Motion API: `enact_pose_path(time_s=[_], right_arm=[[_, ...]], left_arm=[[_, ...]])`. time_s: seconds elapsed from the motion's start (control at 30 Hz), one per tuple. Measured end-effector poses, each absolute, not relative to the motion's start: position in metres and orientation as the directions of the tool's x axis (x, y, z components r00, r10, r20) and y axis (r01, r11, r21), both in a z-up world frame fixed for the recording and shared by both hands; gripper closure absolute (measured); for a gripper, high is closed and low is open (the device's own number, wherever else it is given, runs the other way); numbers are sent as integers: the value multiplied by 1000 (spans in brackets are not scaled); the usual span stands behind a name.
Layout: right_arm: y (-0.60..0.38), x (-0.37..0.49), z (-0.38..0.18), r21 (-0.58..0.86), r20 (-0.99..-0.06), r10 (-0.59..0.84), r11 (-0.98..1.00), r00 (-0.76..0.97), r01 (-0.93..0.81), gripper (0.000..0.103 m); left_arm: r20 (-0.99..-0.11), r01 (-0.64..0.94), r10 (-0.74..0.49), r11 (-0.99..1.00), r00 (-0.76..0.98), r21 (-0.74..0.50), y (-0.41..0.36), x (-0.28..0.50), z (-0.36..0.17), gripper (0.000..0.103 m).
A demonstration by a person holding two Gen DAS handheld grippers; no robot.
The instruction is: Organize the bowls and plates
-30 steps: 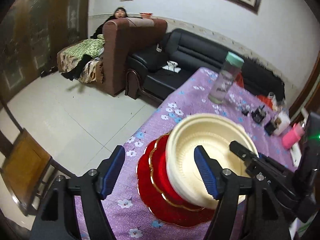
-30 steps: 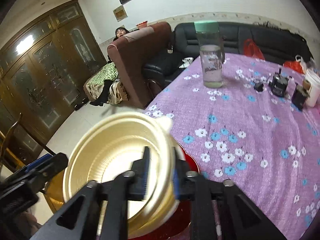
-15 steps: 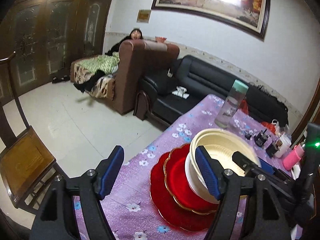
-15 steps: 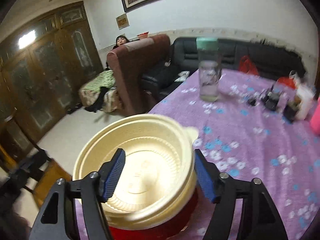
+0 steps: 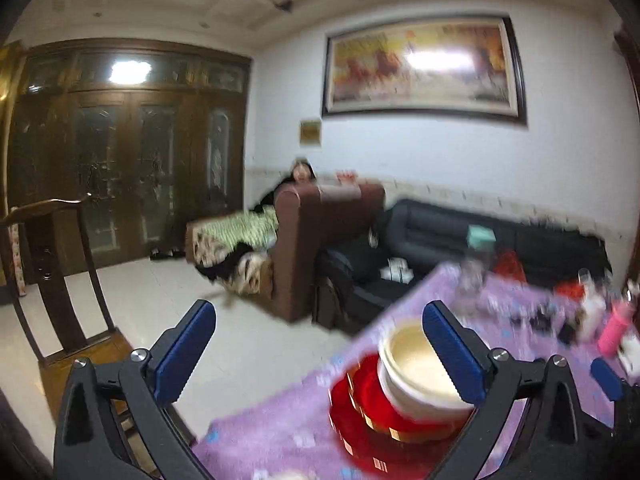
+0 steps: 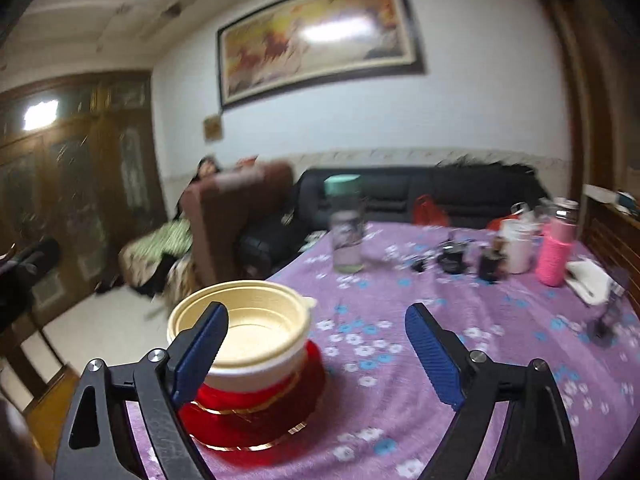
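A cream bowl [image 5: 412, 364] [image 6: 248, 320] stands upright on a stack of red gold-rimmed plates [image 5: 360, 412] [image 6: 256, 412] near the left edge of the purple flowered table [image 6: 400, 380]. My left gripper [image 5: 318, 352] is drawn back from the stack with its jaws opening; nothing is between them, and the bowl shows past its right finger [image 5: 450, 354]. My right gripper [image 6: 318, 354] is also back from the stack, jaws opening and holding nothing. The bowl lies beyond its left finger [image 6: 200, 354]. Both views are blurred.
Farther back on the table are a clear bottle with a green cap [image 6: 346, 228], a pink bottle [image 6: 554, 252], a white cup [image 6: 518, 248] and small dark items. A wooden chair [image 5: 52, 280] stands left of the table. A person rests on the brown sofa [image 5: 328, 236].
The right gripper has let go of the bowl's rim and spread wide. Both grippers have pulled back from the stack and tilted up, so more of the room shows. The left jaws widened.
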State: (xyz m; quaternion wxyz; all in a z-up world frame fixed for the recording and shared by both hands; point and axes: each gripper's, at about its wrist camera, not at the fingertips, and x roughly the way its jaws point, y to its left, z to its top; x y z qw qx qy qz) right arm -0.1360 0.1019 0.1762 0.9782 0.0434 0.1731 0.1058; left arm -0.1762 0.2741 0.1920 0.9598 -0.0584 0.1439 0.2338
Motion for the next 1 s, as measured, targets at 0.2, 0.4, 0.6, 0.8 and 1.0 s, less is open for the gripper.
enact_pose_path(time_s=[0.2,0.4,0.6,0.8,1.0], right_arm=[[107,-172,152,-55,-301,57,995,952,-77,0],[114,-183,129,-141,-368,47,984,929,-106,0],[117,-182,119,-107,-428,93,982,899,-153,0],[120,-177,114,-99,-452,99,982,886,-160,0],[126,-173,110,-102,-470,104,980,876,-172,0]], left_arm=[[-398,-428,382,903,834,-30,257,-174,172,0],[-465,-419,358,908,810,-31,240,-173,154,0],[-495,-388,334,922,802,-6,230,-173,146,0],[-526,-363,303,932,794,-12,231,-168,140,0],[-574,-358,272,933,773,-40,241,-159,131,0]])
